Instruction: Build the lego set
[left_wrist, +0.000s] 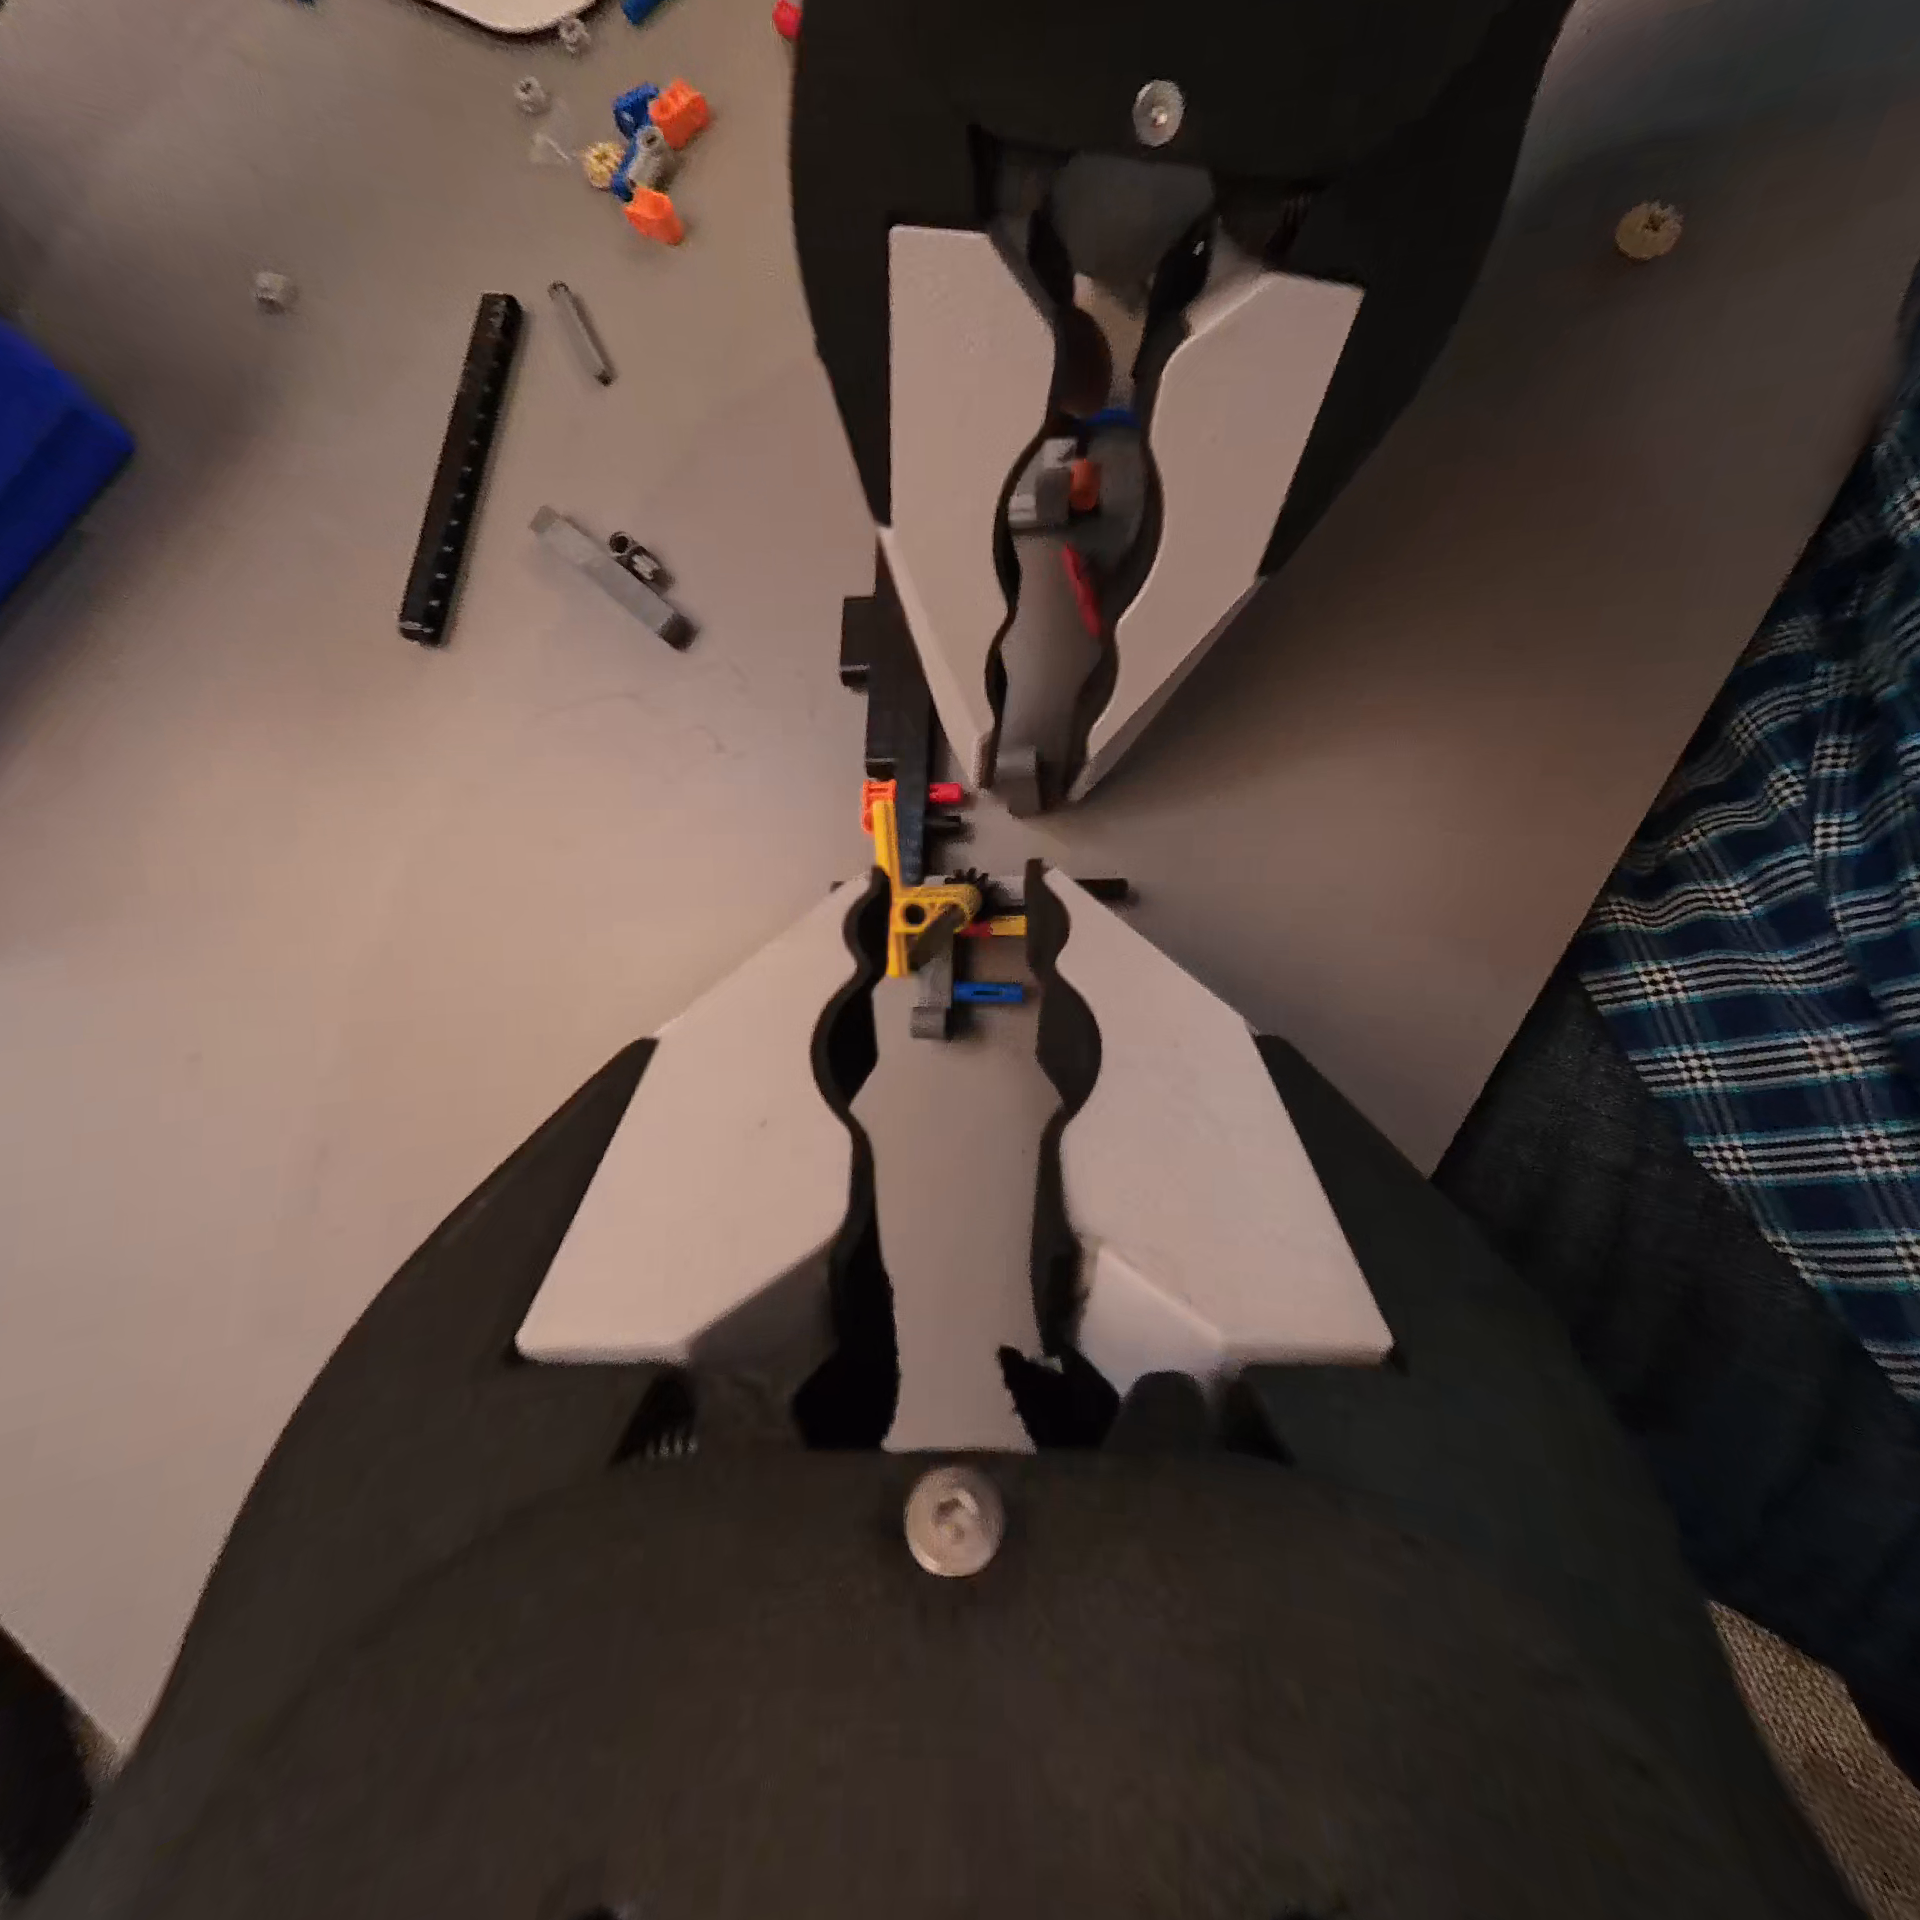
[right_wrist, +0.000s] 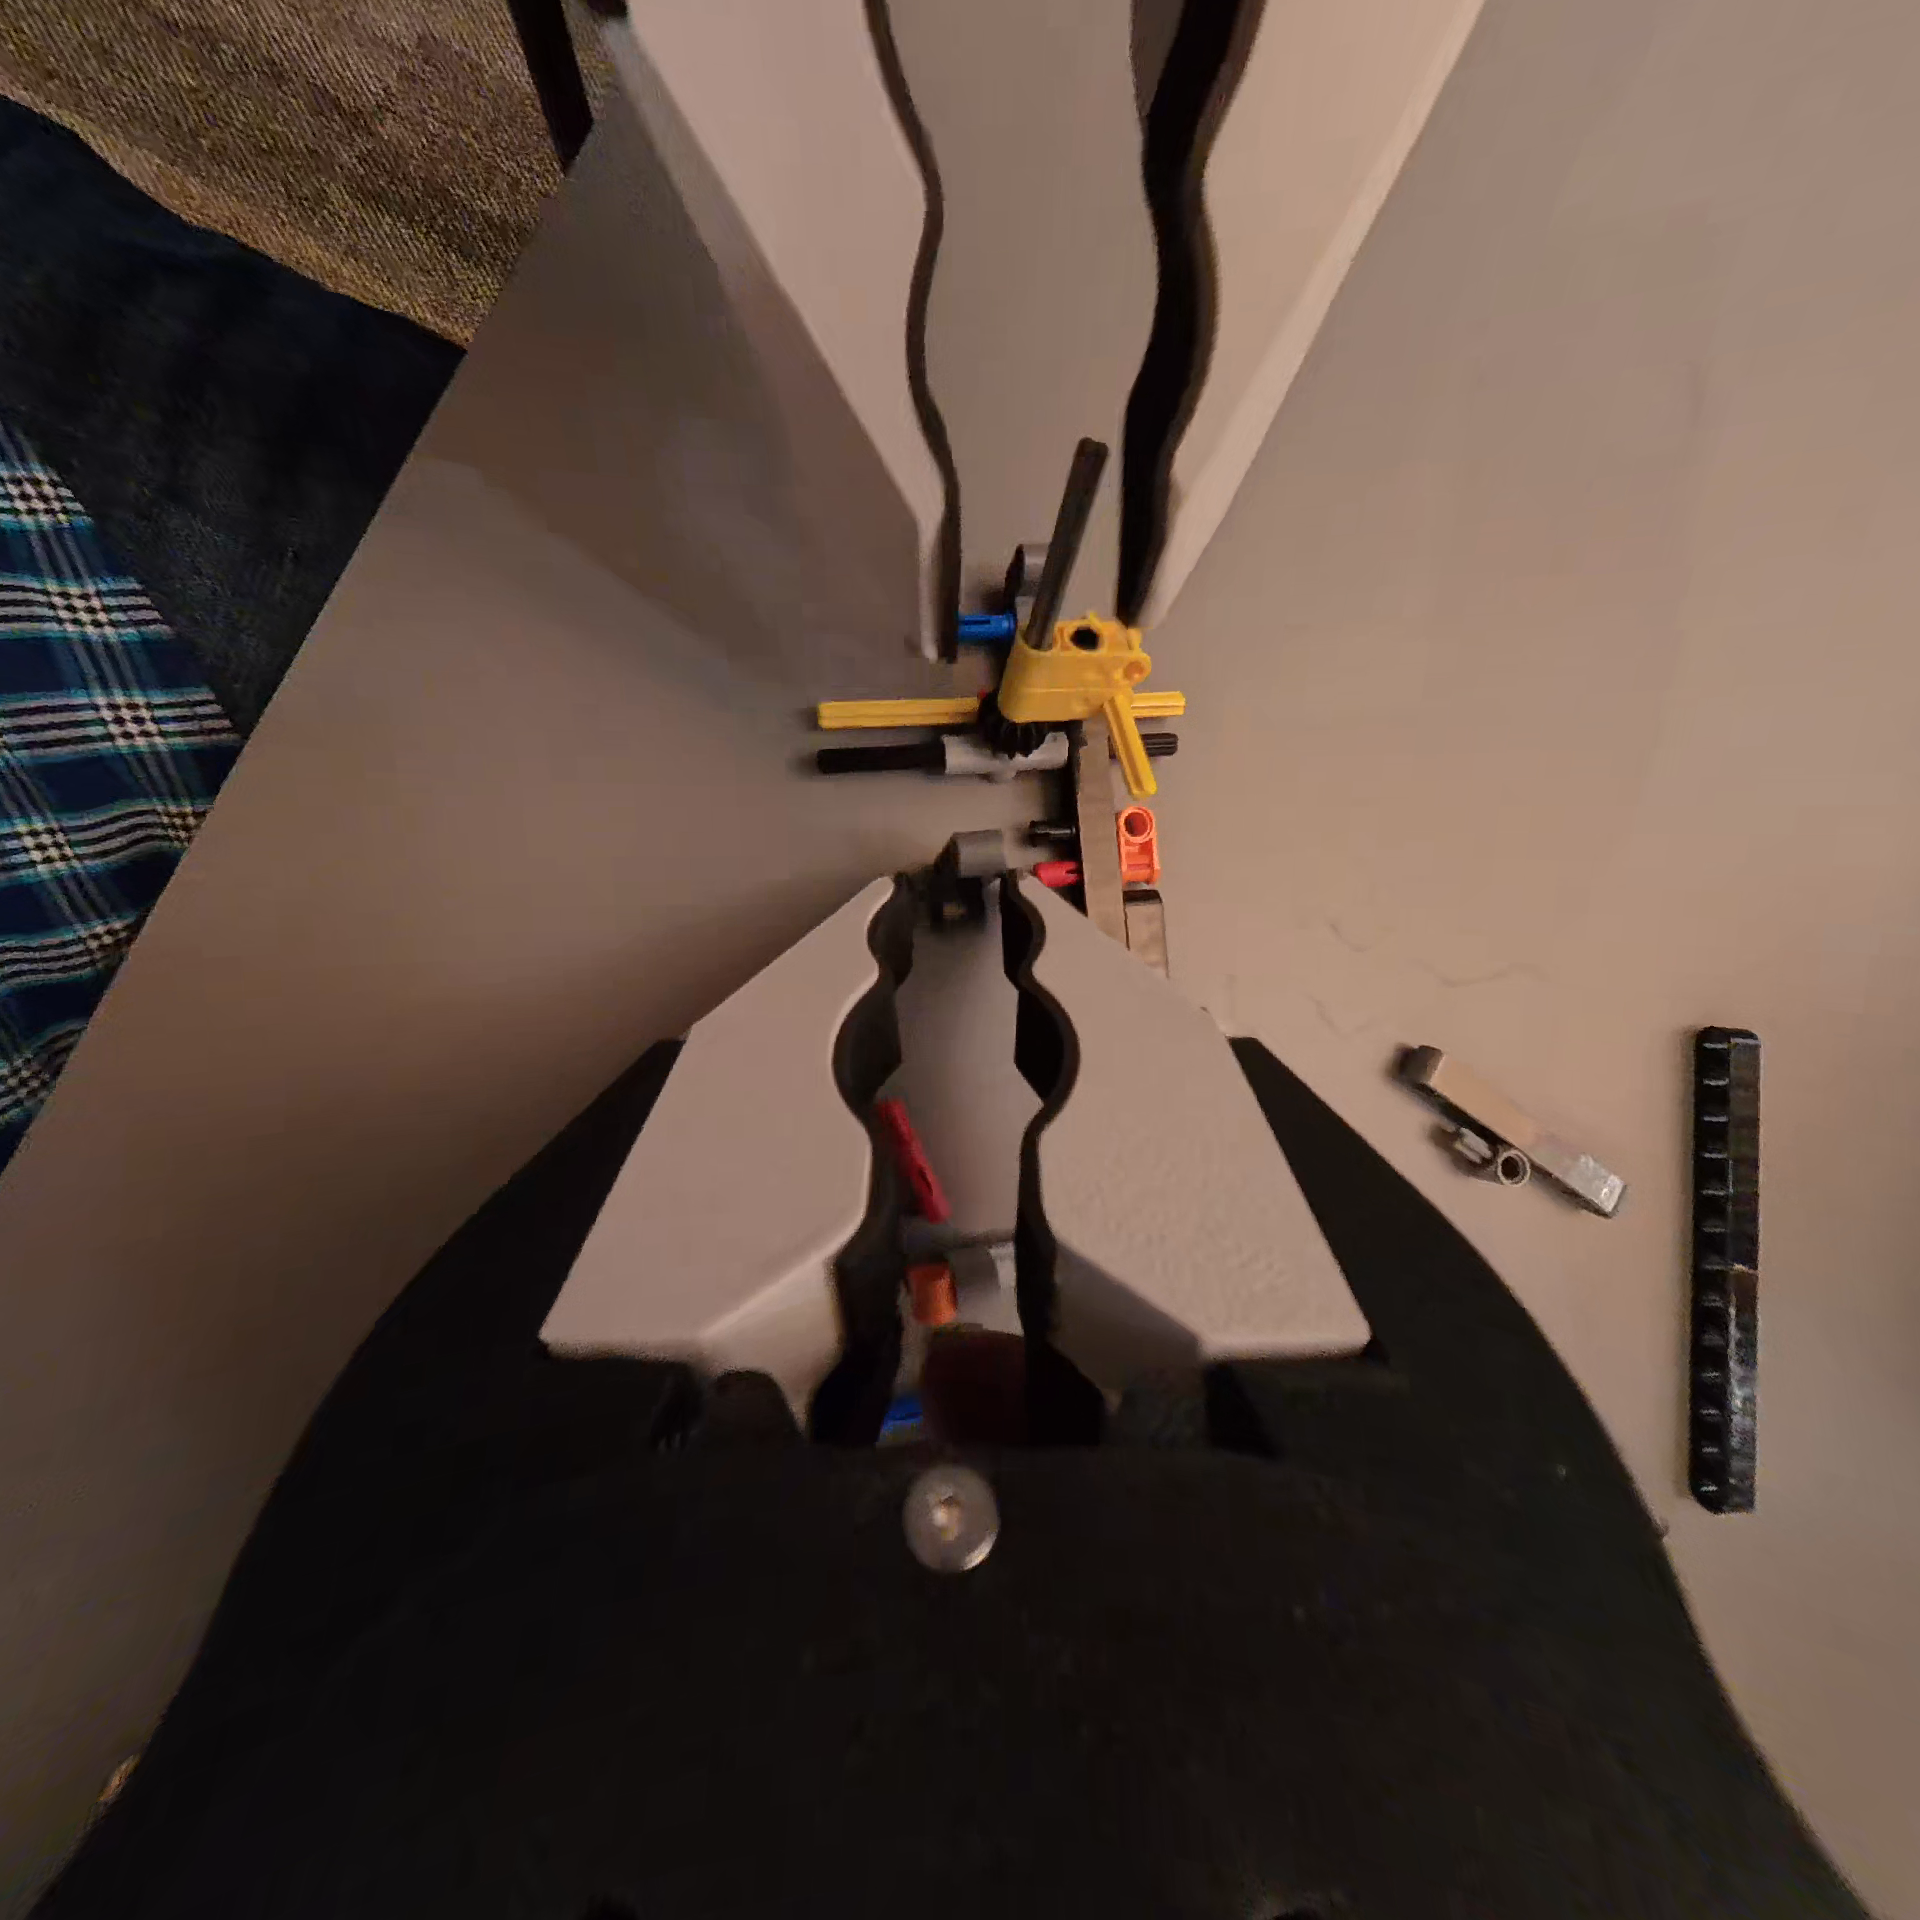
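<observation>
A small lego assembly (left_wrist: 920, 925) of a yellow connector, black and yellow axles, a grey beam and blue, red and orange pins hangs between both grippers above the grey table (left_wrist: 312, 935). My left gripper (left_wrist: 951, 888) is shut on its yellow end; it enters the right wrist view from the top (right_wrist: 1039, 634). My right gripper (right_wrist: 961, 899) is shut on a grey connector (right_wrist: 977, 852) of the same assembly (right_wrist: 1070, 675); it faces the left one from above in the left wrist view (left_wrist: 1023, 795). Small red, orange and grey pieces (right_wrist: 925, 1216) show deeper in the gap between its fingers.
A long black beam (left_wrist: 462, 468) (right_wrist: 1727, 1268), a grey beam with a small connector (left_wrist: 613, 577) (right_wrist: 1512, 1127), a grey axle (left_wrist: 582, 332) and a cluster of small pieces (left_wrist: 649, 151) lie on the table. A blue bin (left_wrist: 52, 457) stands at the left. A person's plaid cloth (left_wrist: 1787, 883) is beyond the table edge. About 5 cm separates my left fingertips from my right. The long black beam (right_wrist: 1727, 1268) lies around 15 cm away from my right fingertips. It is also in sight in the left wrist view (left_wrist: 463, 455).
</observation>
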